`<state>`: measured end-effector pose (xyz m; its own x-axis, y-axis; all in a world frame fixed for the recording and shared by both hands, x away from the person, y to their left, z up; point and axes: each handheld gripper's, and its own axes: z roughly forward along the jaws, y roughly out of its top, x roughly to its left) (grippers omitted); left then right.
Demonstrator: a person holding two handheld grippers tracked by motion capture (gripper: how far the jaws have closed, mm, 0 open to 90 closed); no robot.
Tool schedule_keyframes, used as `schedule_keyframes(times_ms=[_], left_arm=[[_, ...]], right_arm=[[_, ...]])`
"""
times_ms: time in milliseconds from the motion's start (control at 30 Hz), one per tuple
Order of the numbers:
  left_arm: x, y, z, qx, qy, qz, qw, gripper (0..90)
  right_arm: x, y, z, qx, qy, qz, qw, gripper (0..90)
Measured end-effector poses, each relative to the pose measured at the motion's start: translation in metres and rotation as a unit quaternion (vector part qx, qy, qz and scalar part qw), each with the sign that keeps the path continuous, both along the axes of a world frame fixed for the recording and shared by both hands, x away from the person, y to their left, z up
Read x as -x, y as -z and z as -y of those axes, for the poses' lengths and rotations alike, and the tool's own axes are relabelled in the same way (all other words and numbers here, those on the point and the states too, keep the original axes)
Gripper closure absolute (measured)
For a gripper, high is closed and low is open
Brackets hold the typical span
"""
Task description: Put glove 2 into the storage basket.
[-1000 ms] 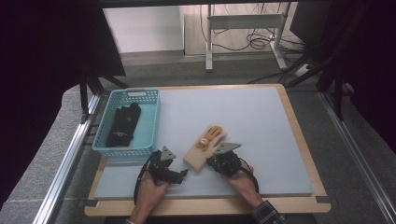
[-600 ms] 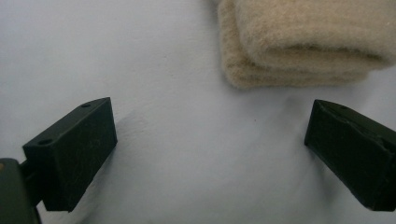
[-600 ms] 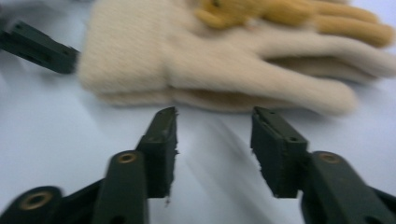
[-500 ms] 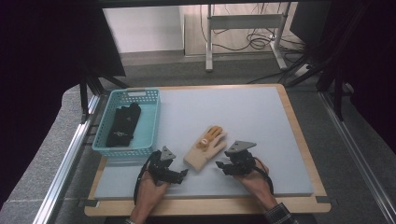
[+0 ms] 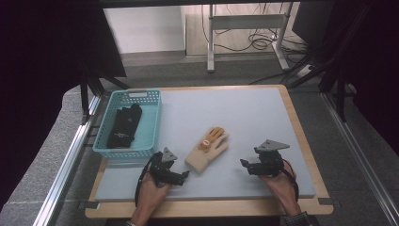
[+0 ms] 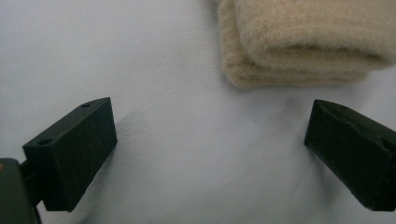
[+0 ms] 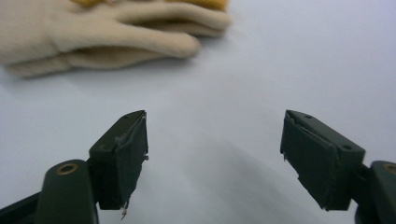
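High view showed a cream glove (image 5: 207,151) lying flat on the pale tabletop (image 5: 244,113), its fingers pointing away from the person and toward the right, with an orange patch over the finger end. The left gripper (image 5: 184,174) sat near the front edge, just beside the cuff of the glove but apart from it, held in the person's left hand (image 5: 151,190). The right gripper (image 5: 244,164) hovered further right of the glove, well apart from it, held in the right hand (image 5: 278,181), with a grey three-cornered plate on top.

In the left gripper view, the left gripper (image 6: 210,140) had its jaws spread wide with bare tabletop between them; the folded cream cuff of the glove (image 6: 303,42) lay just ahead, nearer the right jaw, touching neither.

In the right gripper view, the right gripper (image 7: 212,135) likewise stood wide and held nothing; the glove (image 7: 98,32) lay ahead and off to the left, its fingers stretched across the top of the frame.

A teal basket (image 5: 151,117) stood at the tabletop's left edge, with a black glove (image 5: 124,125) lying inside it
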<state>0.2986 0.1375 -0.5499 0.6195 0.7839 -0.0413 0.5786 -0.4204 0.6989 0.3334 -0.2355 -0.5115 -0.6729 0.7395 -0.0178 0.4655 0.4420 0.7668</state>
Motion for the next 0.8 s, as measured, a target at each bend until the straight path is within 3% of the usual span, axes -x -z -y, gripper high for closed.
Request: schedule_keyframes(times_ms=[100,400,800], left_arm=[[0.0,0.0,0.0,0.0,0.0,0.0,1.0,2.5],[0.0,0.0,0.0,0.0,-0.001,0.001,1.0,2.4],[0.0,0.0,0.001,0.0,-0.003,-0.003,1.0,2.5]], right_arm=[[0.0,0.004,0.013,-0.004,0.01,-0.012,0.9999,20.9],[0.002,0.017,0.033,0.026,0.04,-0.015,0.9988,18.2],[0.003,0.019,0.035,0.029,0.046,-0.01,0.9984,17.2]])
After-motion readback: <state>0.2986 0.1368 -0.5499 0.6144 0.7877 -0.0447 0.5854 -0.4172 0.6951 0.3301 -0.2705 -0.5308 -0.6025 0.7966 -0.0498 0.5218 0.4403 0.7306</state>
